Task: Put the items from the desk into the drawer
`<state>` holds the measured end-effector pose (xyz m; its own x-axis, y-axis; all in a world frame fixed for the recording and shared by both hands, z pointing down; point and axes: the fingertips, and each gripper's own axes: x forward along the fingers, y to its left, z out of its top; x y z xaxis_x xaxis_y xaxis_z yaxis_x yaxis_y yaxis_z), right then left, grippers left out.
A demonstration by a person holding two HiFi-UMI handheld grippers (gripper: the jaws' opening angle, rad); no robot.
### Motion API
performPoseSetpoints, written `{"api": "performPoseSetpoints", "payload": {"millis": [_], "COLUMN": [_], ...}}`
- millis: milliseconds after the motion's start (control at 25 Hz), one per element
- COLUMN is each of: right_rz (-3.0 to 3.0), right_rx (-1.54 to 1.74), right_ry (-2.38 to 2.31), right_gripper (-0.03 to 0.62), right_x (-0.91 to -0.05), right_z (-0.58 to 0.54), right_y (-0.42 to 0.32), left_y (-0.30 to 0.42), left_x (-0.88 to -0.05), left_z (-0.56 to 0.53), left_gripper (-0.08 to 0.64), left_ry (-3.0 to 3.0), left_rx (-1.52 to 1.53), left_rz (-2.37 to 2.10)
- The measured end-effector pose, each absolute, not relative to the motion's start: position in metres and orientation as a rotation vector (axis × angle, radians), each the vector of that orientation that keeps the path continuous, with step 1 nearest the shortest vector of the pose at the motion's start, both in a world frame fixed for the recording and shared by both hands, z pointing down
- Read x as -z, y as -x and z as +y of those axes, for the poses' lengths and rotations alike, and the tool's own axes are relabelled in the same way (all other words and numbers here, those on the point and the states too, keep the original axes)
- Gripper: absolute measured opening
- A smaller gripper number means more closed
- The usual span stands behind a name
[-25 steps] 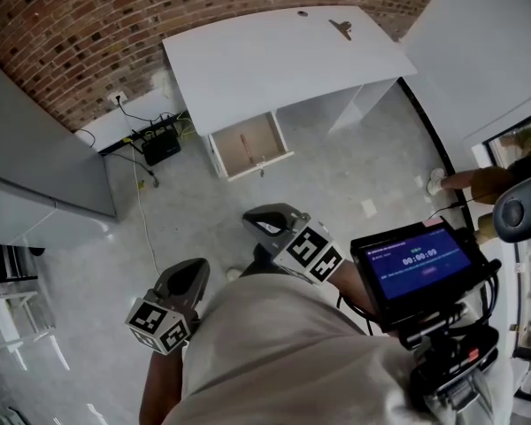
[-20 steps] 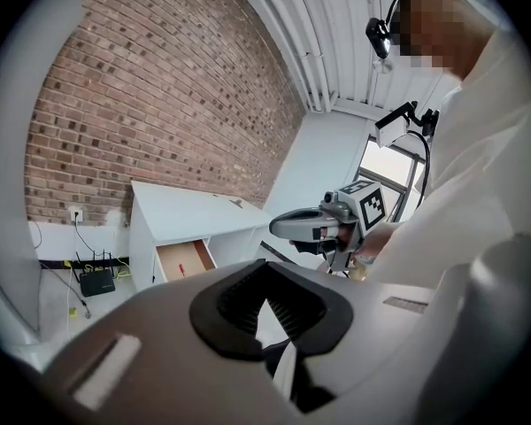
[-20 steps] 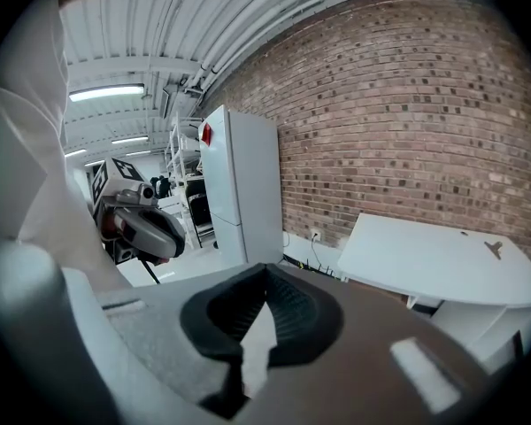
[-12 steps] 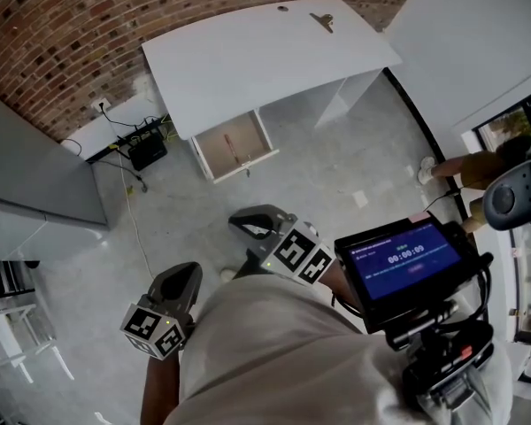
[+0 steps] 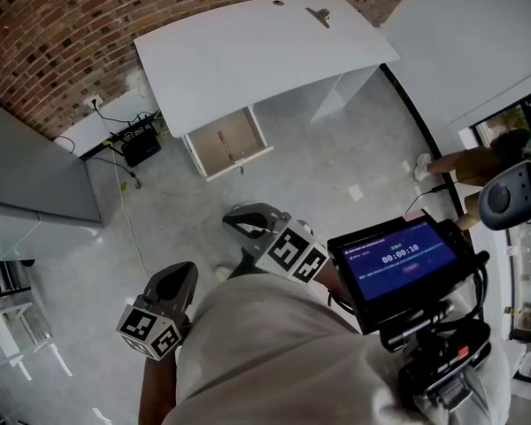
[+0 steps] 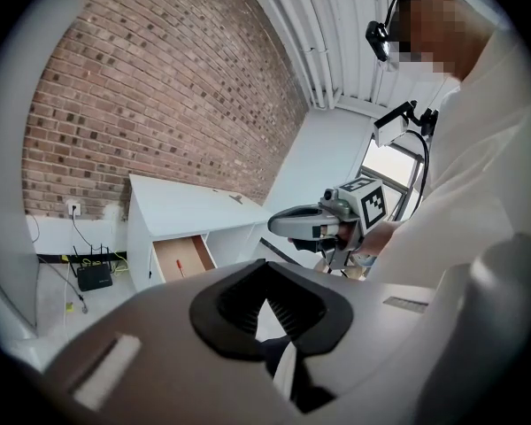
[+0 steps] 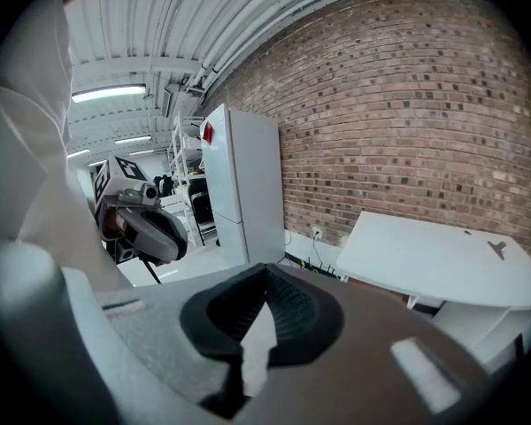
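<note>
The person stands on the grey floor (image 5: 327,162), well away from the white table (image 5: 248,56) that sits by the brick wall (image 5: 44,34). The left claw (image 5: 177,275) is held low, close to the person's body. Its jaws are pressed together and there is nothing between them. The right claw (image 5: 241,221) is held a bit further forward, near the left one. Its jaws are pressed together too, with nothing in them. A small dark thing (image 5: 318,14) lies on the table near its far right corner. A tiny round thing (image 5: 278,3) lies close by, near the back edge. Under the left end of the table the drawer (image 5: 241,140) is pulled open. A small red thing (image 5: 219,137) lies inside it on the wooden bottom. A black box (image 5: 142,145) with wires sits on the floor by the wall, left of the drawer. A screen (image 5: 398,259) glowing blue hangs in front of the person's chest.
</note>
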<state>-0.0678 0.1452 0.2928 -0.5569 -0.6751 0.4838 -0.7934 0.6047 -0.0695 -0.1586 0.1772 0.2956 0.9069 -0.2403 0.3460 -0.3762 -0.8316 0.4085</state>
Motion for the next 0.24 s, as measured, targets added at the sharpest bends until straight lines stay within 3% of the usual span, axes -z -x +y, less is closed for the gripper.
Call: {"api": "performPoseSetpoints", "payload": {"millis": [240], "right_rz": [-2.417], "right_rx": [-0.393], "right_ry": [-1.174], "right_gripper": [0.002], "right_x": [-0.2943], "right_z": [0.1459], "right_y": [0.0654], "left_y": [0.1591], "left_x": [-0.2977], "left_z": [0.1777], "left_gripper": [0.003], "left_ry": [-2.588], "left_rx": [-0.4], "left_rz": [-0.447]}}
